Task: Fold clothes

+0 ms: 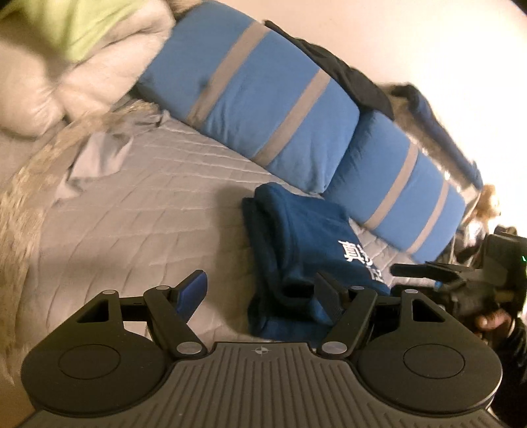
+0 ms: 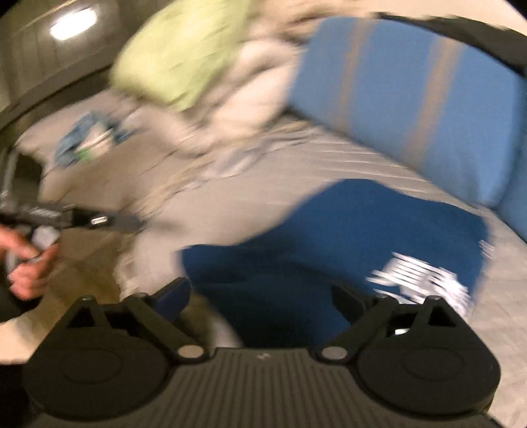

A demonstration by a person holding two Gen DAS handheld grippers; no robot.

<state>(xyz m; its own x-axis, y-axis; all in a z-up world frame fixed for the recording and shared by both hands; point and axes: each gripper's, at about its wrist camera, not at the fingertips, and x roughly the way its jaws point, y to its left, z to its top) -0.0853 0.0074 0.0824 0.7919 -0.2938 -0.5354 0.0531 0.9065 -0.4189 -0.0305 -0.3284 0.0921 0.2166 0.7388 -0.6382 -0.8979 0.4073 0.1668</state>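
Two grippers: the left gripper (image 1: 262, 296) has its jaws parted with nothing between the pads, and the right gripper (image 2: 263, 301) is spread wide and empty. Just beyond both lies one folded navy shirt (image 1: 296, 250) with white lettering, on the grey quilted bedspread (image 1: 148, 210). Behind the shirt stand two blue pillows (image 1: 263, 108) with grey stripes; a lime-green cloth (image 1: 89, 26) is heaped left of them. Only the blurred right wrist view shows a ceiling light (image 2: 74, 23) and a hand (image 2: 28, 263).

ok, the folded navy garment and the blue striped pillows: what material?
Navy garment: looks like soft matte knit, probably cotton jersey; limp folds, white printed lettering. Blue striped pillows: matte woven or knit cover, plump filling, grey bands. Fibre cannot be confirmed.
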